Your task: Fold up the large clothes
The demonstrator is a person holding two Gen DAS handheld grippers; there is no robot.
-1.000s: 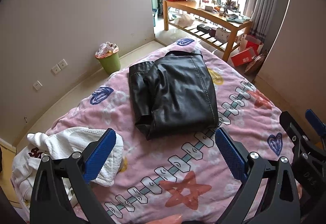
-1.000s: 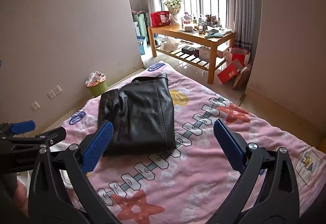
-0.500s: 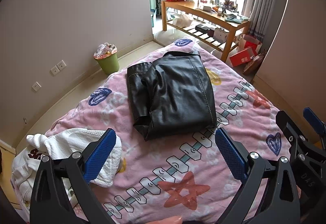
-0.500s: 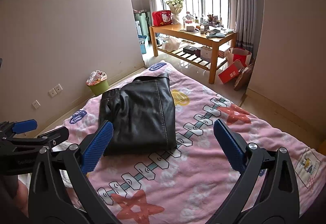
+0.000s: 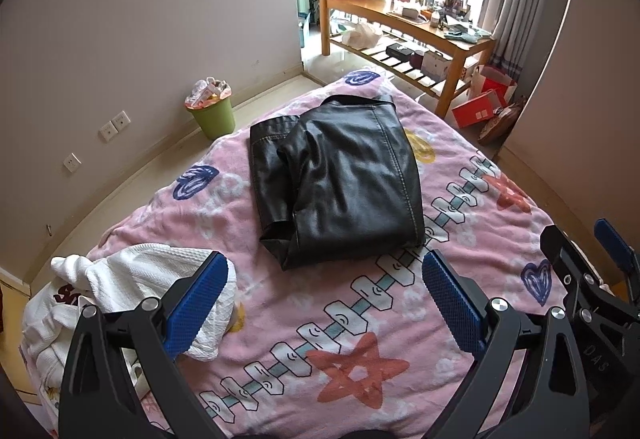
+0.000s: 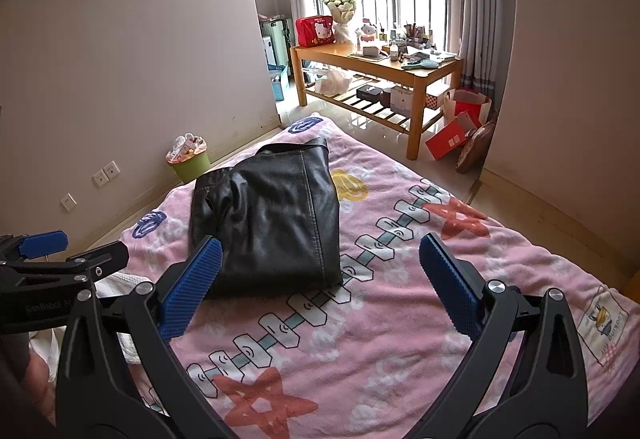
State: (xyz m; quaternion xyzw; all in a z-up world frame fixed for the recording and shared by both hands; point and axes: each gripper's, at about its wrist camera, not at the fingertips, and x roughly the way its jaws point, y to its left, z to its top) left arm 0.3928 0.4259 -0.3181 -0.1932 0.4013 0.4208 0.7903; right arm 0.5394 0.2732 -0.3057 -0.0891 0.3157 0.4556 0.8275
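My left gripper, lower frame: blue pads spread wide, empty, above pink blanket. My right gripper: likewise released, touching nothing. White garment crumpled lower left. Black leather jacket, centre frame: folded into glossy rectangle, flat on blanket, sleeve tucked at left edge.

L claw & R claw both wide open, empty, held side by side.
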